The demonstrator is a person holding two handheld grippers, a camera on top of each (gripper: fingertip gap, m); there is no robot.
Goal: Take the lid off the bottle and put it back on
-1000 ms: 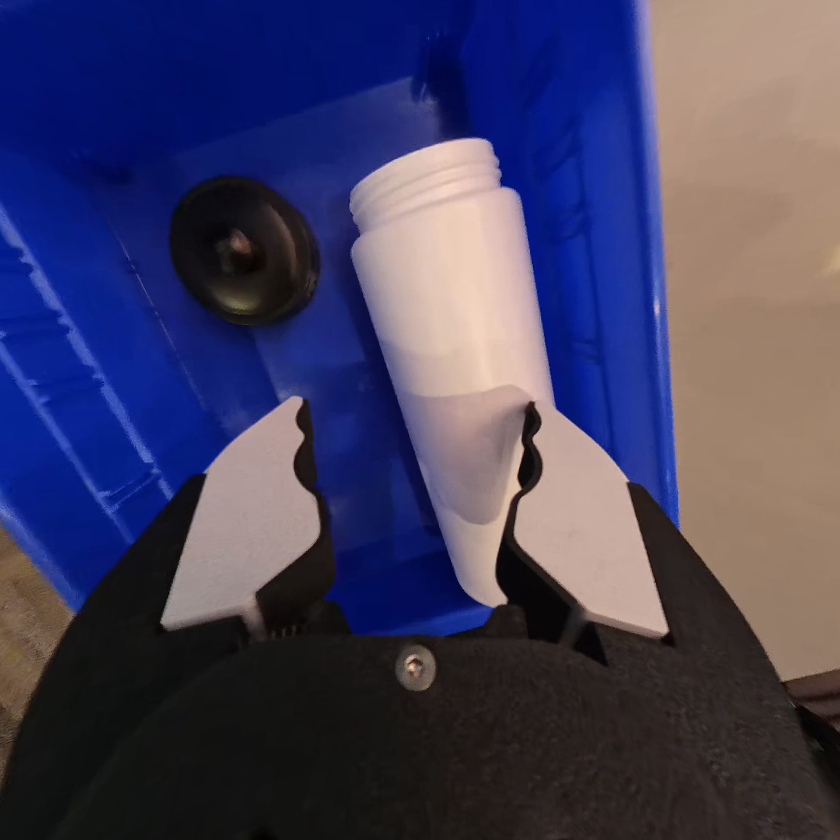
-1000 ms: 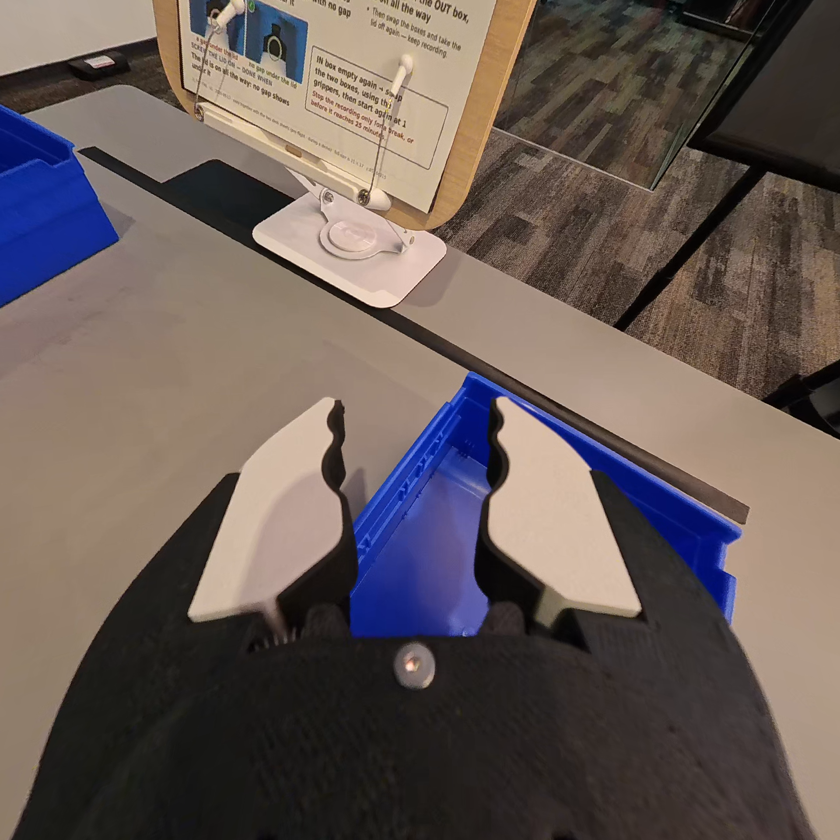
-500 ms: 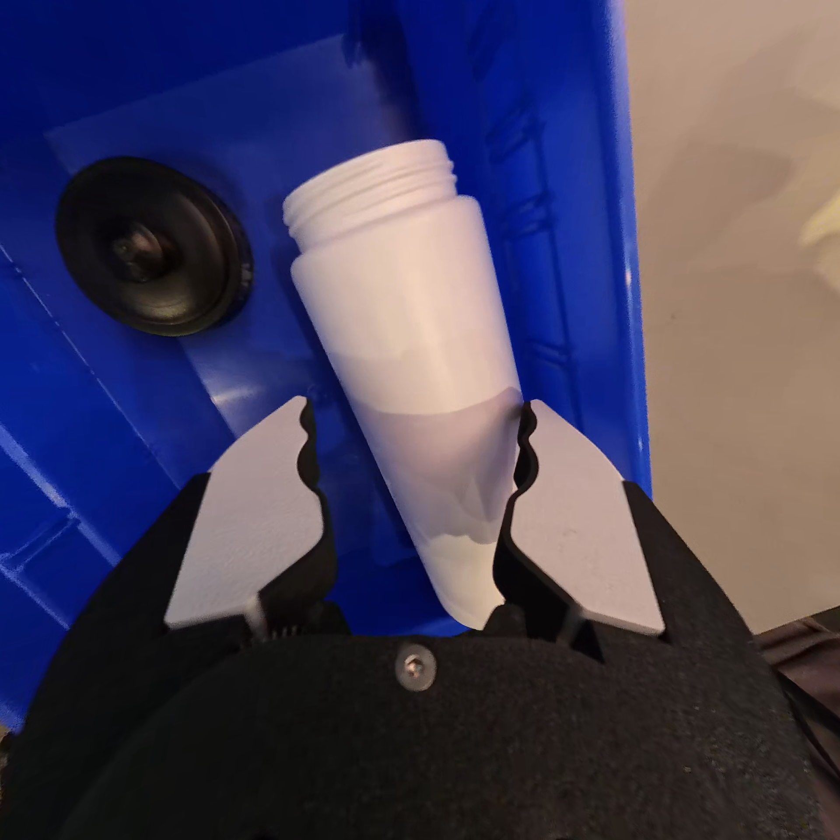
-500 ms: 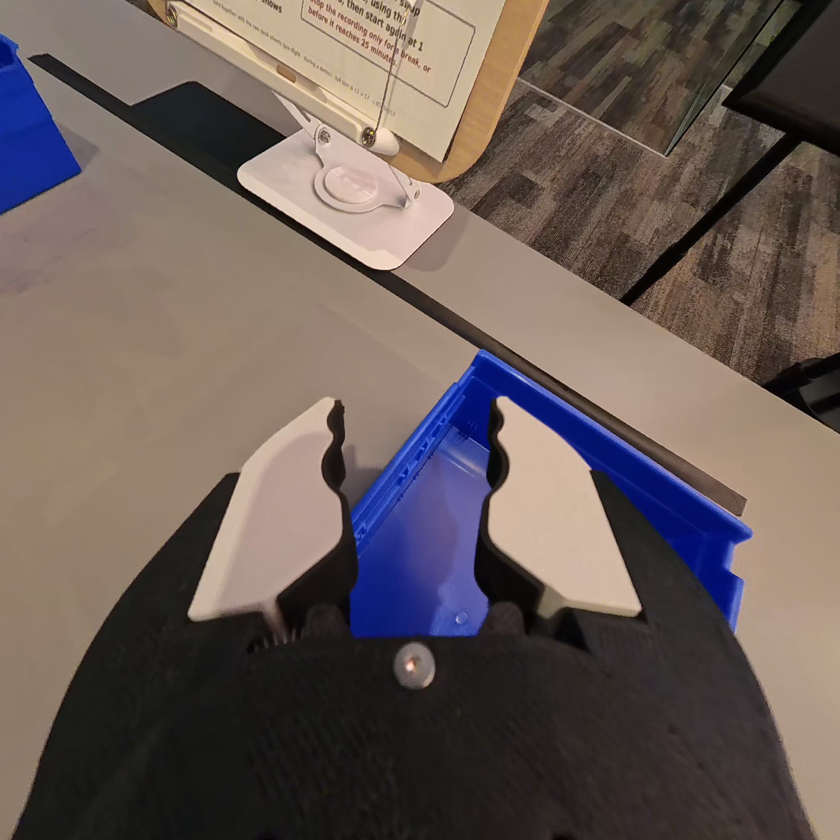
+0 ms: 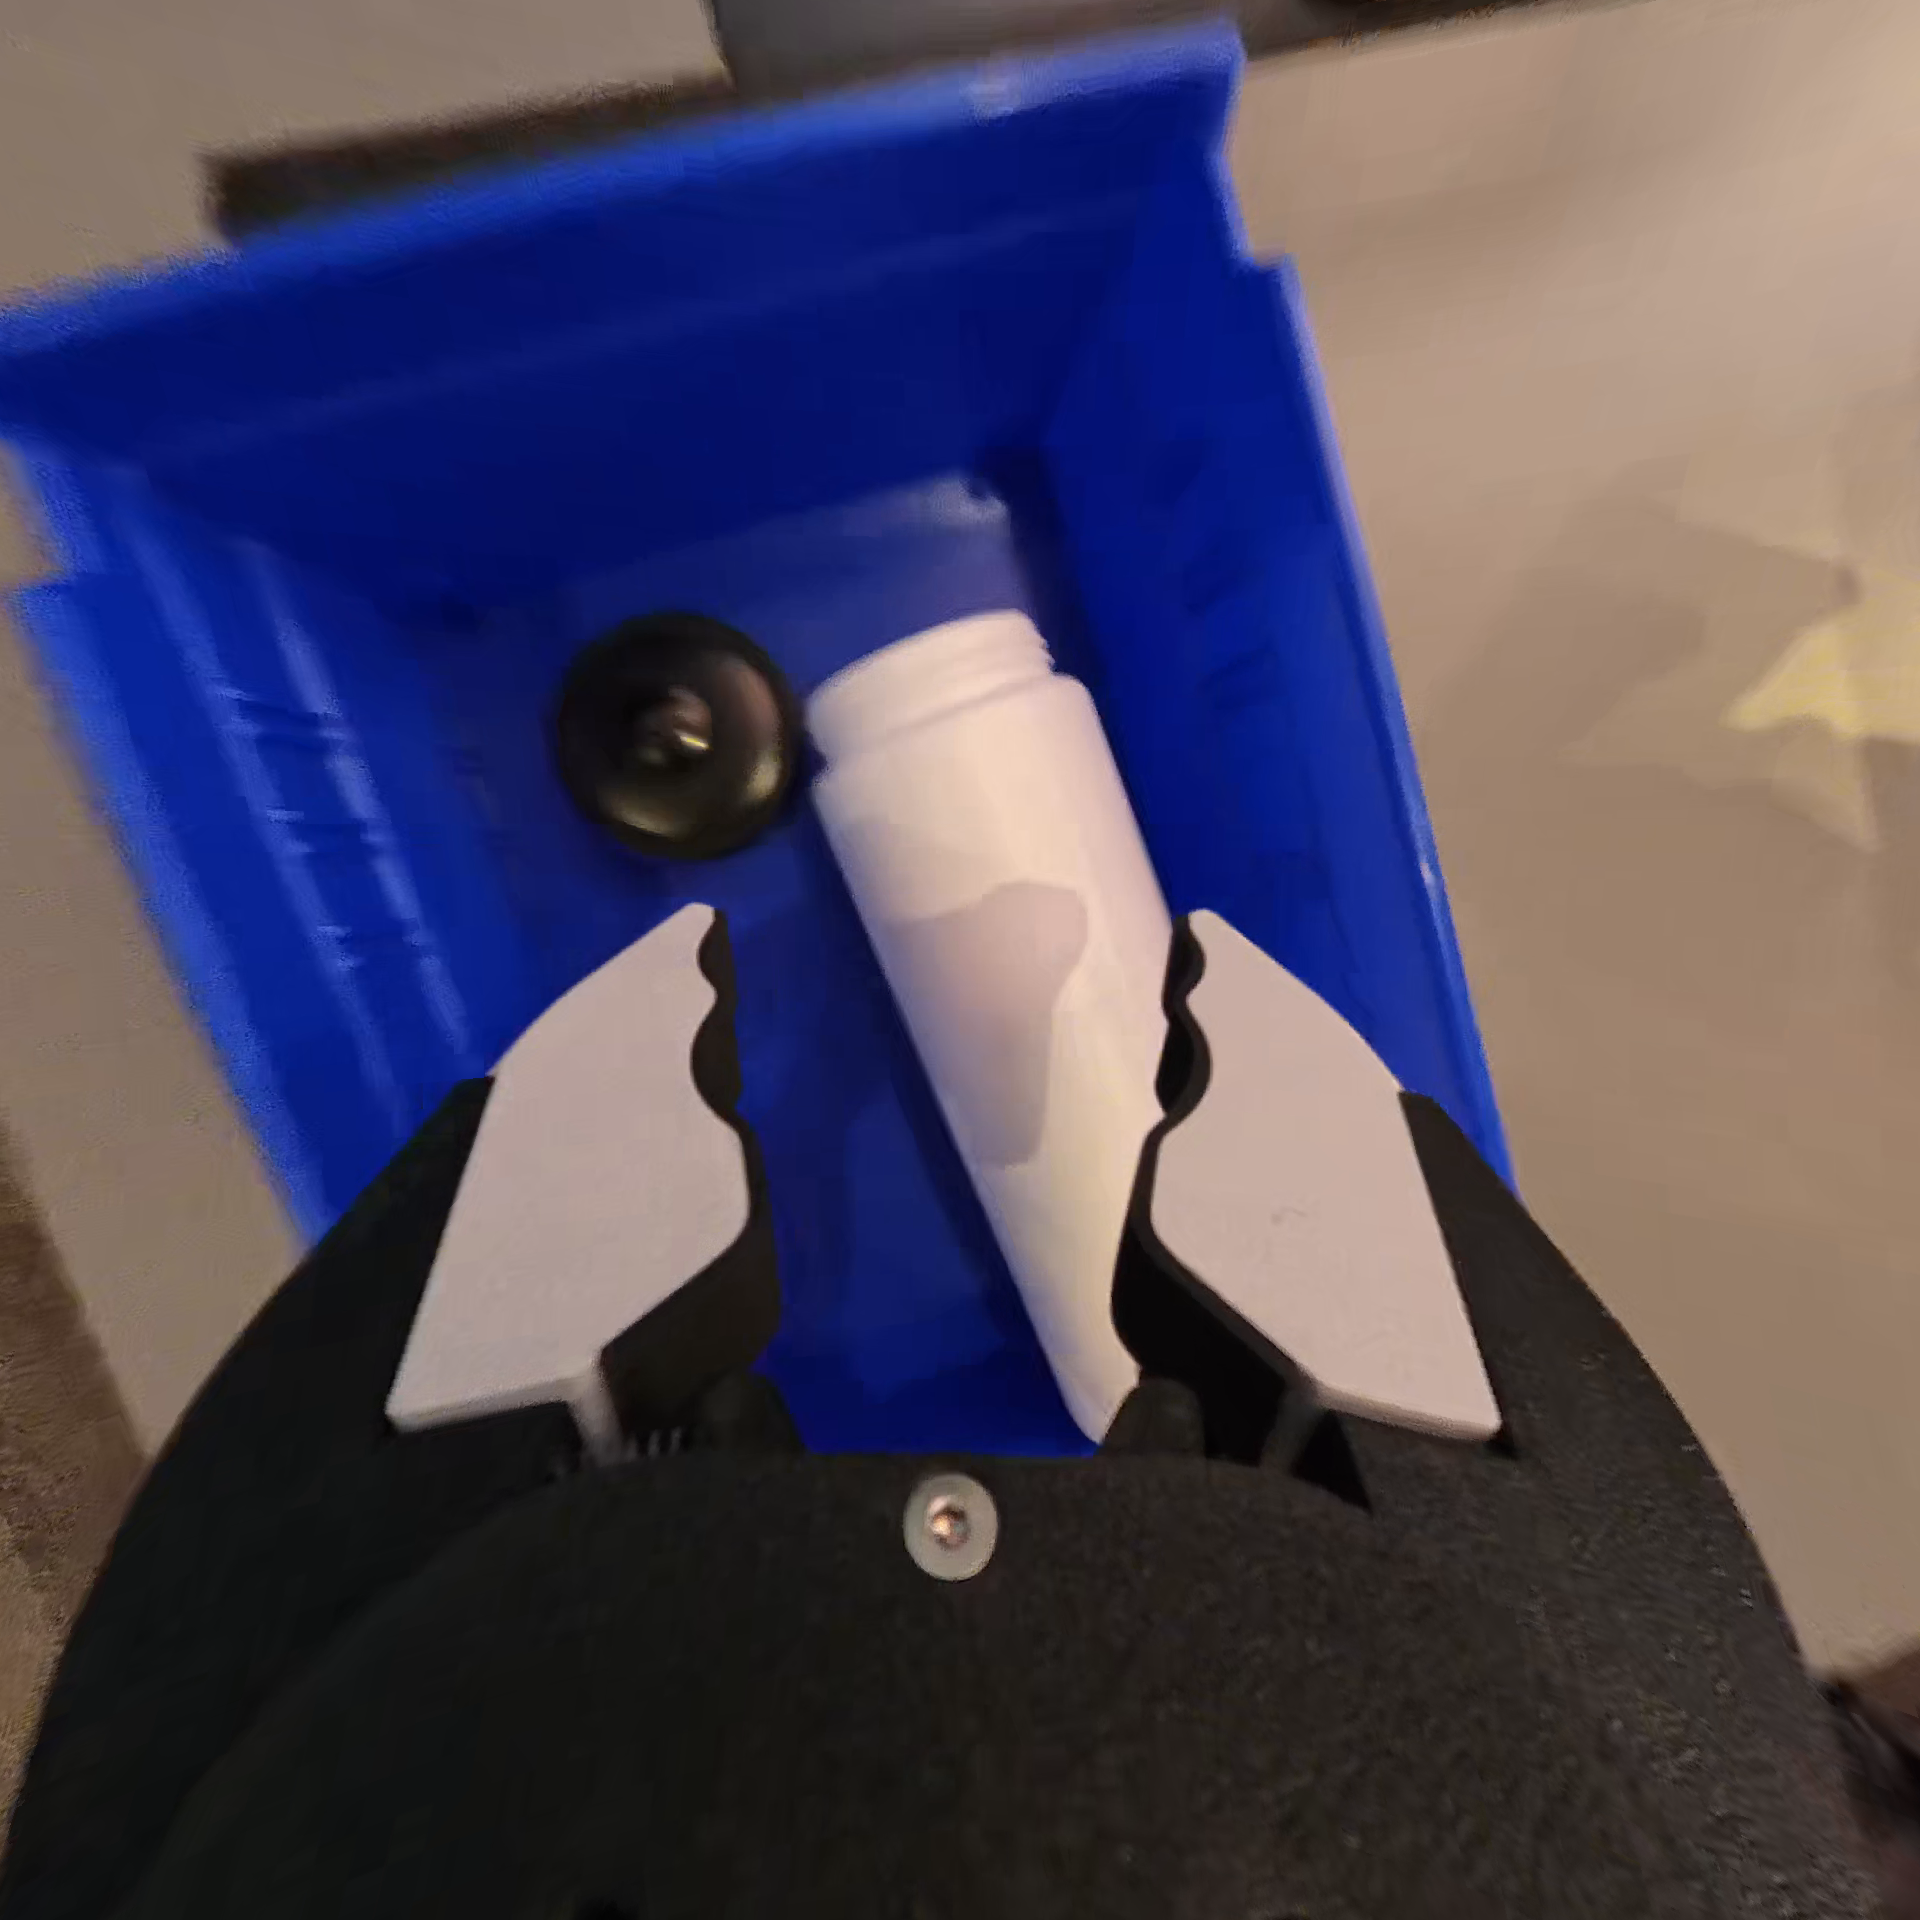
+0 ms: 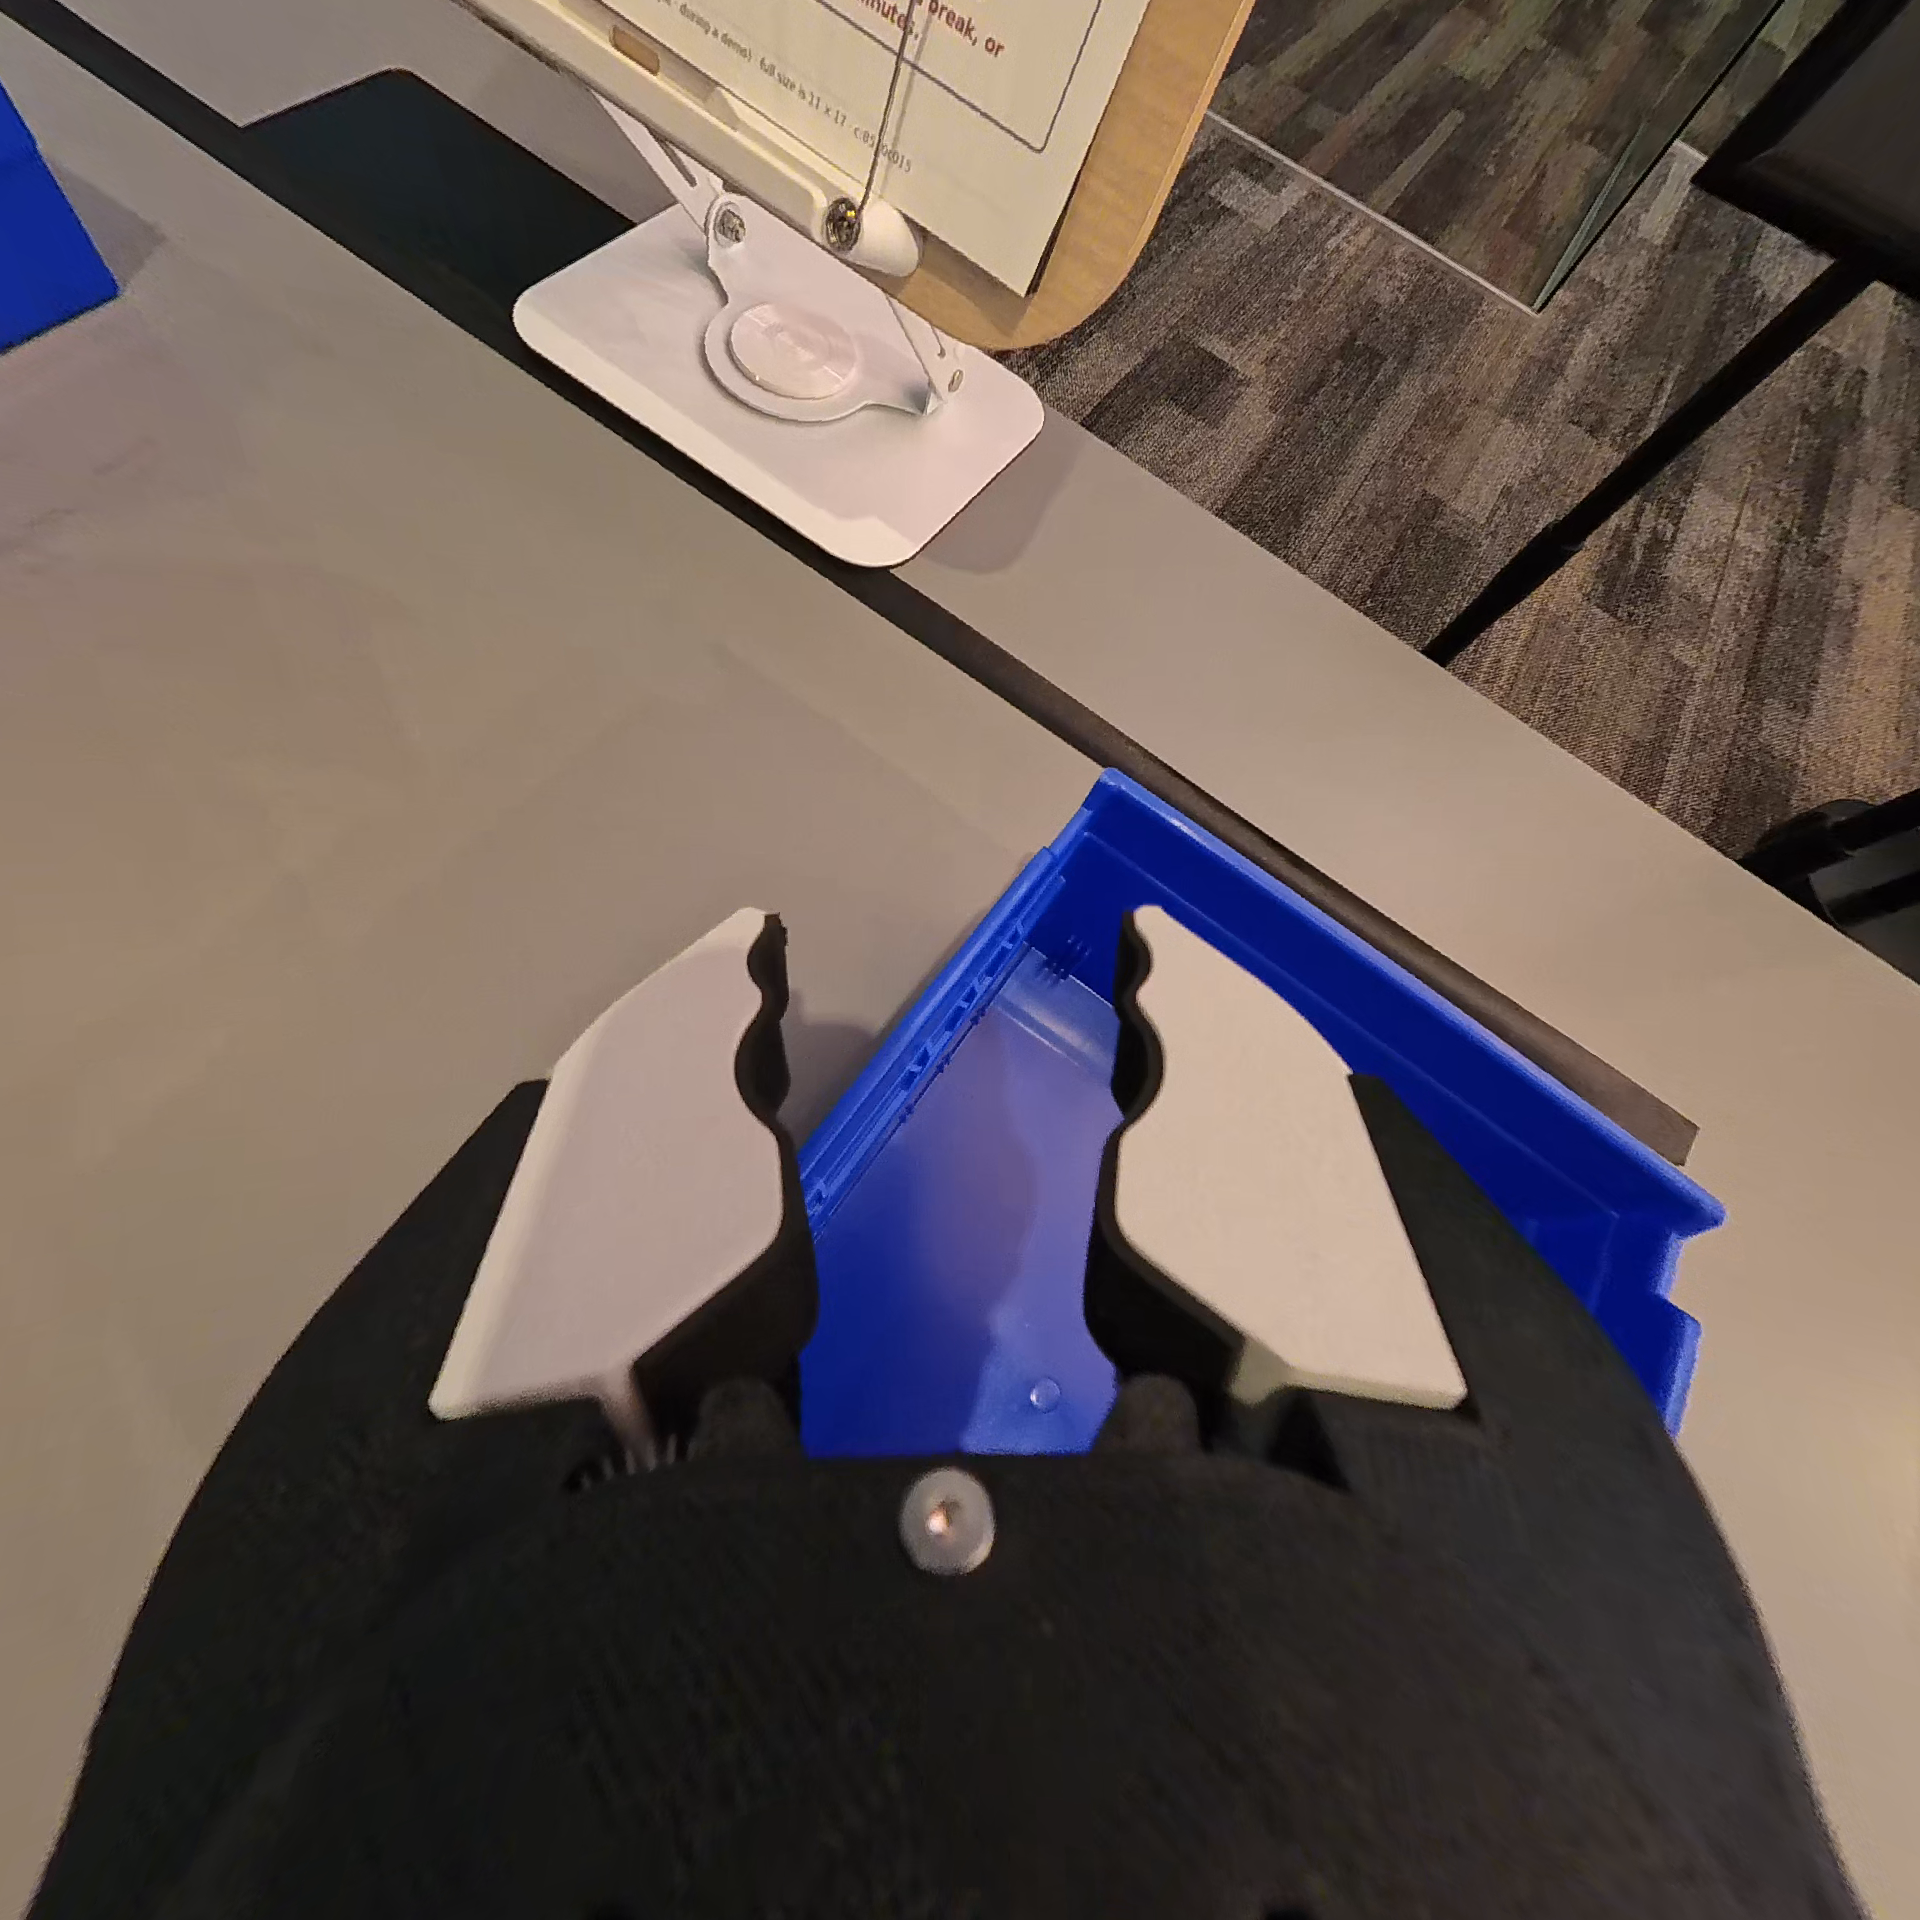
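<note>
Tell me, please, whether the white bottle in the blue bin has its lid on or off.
Off. The white bottle shows its bare threaded neck, and the black lid lies apart beside it on the floor of the blue bin.

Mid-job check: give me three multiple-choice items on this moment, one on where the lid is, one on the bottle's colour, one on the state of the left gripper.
1. Where is the lid?
A. screwed on the bottle
B. on the bin floor beside the bottle's neck
C. in the right gripper

2. What colour is the bottle?
A. white
B. green
C. red

3. How is the left gripper?
A. open
B. shut on the lid
C. shut and empty

Answers:
1 B, the black lid lies in the blue bin left of the bare threaded neck.
2 A, its body is white.
3 A, the fingers stand apart over the bottle.
</note>
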